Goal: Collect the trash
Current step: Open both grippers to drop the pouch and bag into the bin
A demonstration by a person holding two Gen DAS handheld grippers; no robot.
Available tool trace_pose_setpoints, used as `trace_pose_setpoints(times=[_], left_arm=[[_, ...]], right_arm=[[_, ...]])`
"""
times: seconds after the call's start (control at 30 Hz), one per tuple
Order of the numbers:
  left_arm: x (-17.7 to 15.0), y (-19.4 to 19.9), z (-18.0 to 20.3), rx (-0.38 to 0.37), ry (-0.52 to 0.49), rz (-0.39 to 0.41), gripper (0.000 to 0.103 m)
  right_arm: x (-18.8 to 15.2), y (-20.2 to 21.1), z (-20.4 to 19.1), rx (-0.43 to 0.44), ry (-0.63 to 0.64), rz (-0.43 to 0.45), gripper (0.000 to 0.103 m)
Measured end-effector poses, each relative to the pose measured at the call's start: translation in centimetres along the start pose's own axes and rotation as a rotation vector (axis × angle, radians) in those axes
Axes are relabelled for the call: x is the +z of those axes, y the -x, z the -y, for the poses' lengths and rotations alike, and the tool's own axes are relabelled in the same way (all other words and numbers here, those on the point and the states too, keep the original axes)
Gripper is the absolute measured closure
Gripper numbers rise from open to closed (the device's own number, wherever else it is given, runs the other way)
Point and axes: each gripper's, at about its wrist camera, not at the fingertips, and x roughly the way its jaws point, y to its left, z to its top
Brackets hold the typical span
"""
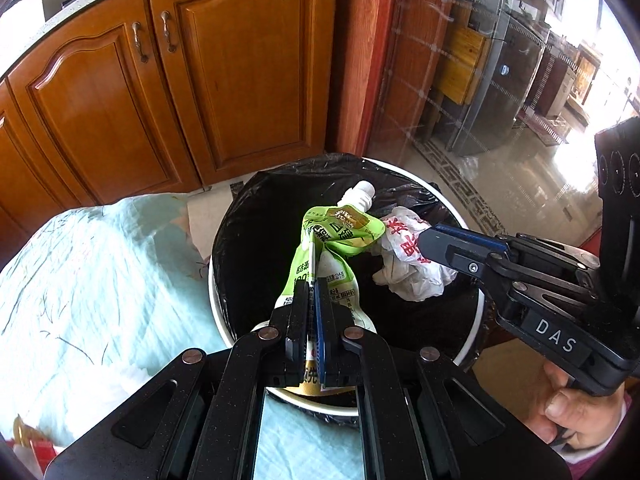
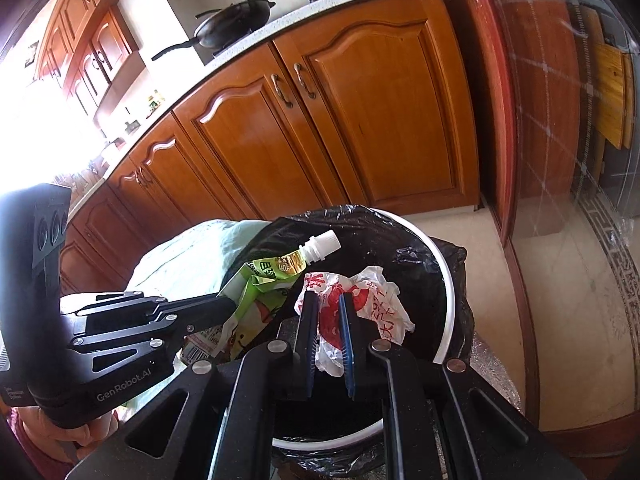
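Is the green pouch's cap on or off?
On. The white cap sits on the spout of the green pouch, held over the bin.

Daylight blows out the window [image 2: 36, 112] at left and glares off the floor [image 1: 532, 184]. Fisheye edges bend, corners go black; the cloth [image 1: 80, 264] is motion-blurred.

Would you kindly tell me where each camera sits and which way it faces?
Left wrist: on the left gripper, looking down over its shut jaws and the green pouch into the black-lined bin; the right gripper and a hand show at right.
Right wrist: on the right gripper, looking down past the crumpled white bag into the bin; the left gripper shows at left.
Shared: bin, both pieces of trash, wooden cabinets.
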Motion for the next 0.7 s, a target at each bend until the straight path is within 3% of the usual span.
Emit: trace_pose_setpoints(times=[0.43, 0.5, 0.7], left_arm=[[0.7, -2.1, 0.4, -0.006, 0.01, -0.035, 0.097], [0.7, -2.0, 0.3, -0.01, 0.02, -0.037, 0.097], [0.0, -0.1, -0.4, 0.0, 0.042, 0.022, 0.07]], right_arm=[[0.0, -1.7, 0.6, -0.029, 0.004, -0.06, 0.092], [0.1, -1.9, 0.7, -0.026, -0.004, -0.064, 0.087], [0.1, -1.6, 1.0, -0.001, -0.04, -0.057, 0.075]])
